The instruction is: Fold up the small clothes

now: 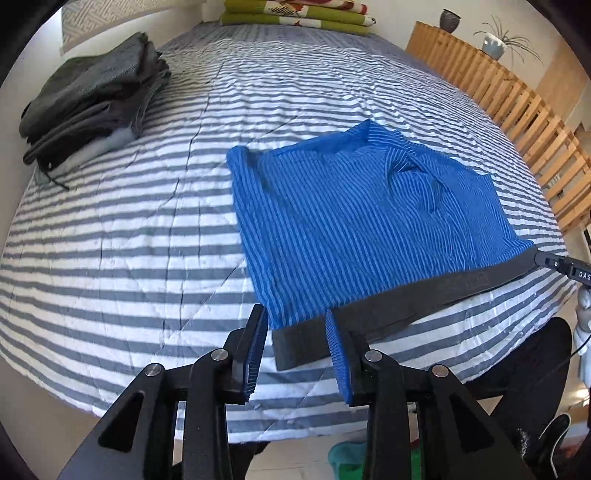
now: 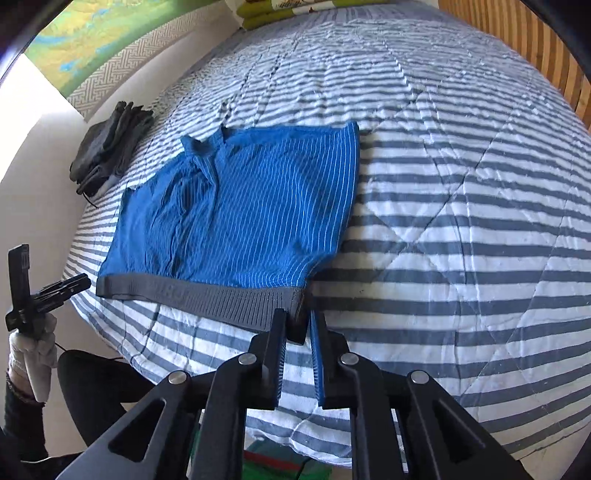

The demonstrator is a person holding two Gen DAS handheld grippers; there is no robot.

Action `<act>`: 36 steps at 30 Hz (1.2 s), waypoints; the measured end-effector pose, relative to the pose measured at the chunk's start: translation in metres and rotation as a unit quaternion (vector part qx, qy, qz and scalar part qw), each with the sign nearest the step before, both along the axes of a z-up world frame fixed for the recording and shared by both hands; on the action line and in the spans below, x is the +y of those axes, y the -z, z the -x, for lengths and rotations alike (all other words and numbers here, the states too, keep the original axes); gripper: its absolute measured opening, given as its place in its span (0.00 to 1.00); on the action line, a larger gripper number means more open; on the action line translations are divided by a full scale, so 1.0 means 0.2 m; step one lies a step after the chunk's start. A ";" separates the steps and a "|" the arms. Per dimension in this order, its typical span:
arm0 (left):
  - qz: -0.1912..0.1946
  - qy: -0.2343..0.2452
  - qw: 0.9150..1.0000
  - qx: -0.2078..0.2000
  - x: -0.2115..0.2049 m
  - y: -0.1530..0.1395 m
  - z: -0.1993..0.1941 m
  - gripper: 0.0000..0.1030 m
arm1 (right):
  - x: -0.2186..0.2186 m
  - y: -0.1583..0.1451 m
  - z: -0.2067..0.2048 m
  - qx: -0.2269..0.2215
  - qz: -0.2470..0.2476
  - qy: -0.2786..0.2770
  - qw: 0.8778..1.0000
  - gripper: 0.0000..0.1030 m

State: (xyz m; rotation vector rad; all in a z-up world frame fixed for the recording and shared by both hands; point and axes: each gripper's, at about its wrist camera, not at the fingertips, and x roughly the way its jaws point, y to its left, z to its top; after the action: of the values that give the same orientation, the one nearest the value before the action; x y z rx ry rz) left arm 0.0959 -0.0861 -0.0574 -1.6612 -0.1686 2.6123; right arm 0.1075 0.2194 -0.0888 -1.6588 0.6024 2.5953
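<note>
Blue striped shorts (image 1: pixel 369 221) (image 2: pixel 240 206) lie spread flat on the striped bed, their grey waistband (image 1: pixel 424 291) (image 2: pixel 203 295) toward the near edge. My left gripper (image 1: pixel 295 325) hovers over the band's left corner, jaws open, with the corner lying loose between the fingers. In the right wrist view the left gripper (image 2: pixel 62 288) sits just off that end. My right gripper (image 2: pixel 298 321) stands at the band's right corner with a narrow gap. The corner is between its pads, which do not press on it. The left wrist view shows my right gripper (image 1: pixel 554 264) at the band's end.
A stack of dark folded clothes (image 1: pixel 92 99) (image 2: pixel 107 151) sits at the bed's far left by the wall. A wooden slatted rail (image 1: pixel 517 110) runs along the right side. Folded green blankets (image 1: pixel 295 14) lie at the head. A person's dark-clad leg (image 1: pixel 528 362) is at the near edge.
</note>
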 end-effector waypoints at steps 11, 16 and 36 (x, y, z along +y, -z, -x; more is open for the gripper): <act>-0.012 0.050 0.996 -0.076 0.07 0.20 0.09 0.34 | 0.02 0.08 -0.02 -0.052 -0.058 -0.003 0.997 0.12; -0.026 0.036 0.999 -0.025 0.08 0.04 0.09 0.33 | 0.10 0.01 -0.05 -0.019 -0.031 0.031 0.999 0.12; 0.059 0.173 0.982 0.038 0.75 0.02 0.09 0.35 | 0.01 -0.01 0.01 0.032 0.012 -0.035 0.999 0.12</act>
State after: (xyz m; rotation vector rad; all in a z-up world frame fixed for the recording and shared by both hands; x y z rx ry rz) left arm 0.0772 0.0639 -0.0623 -1.4620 0.2601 2.4540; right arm 0.1061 0.2210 -0.0873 -1.6366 0.5896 2.7105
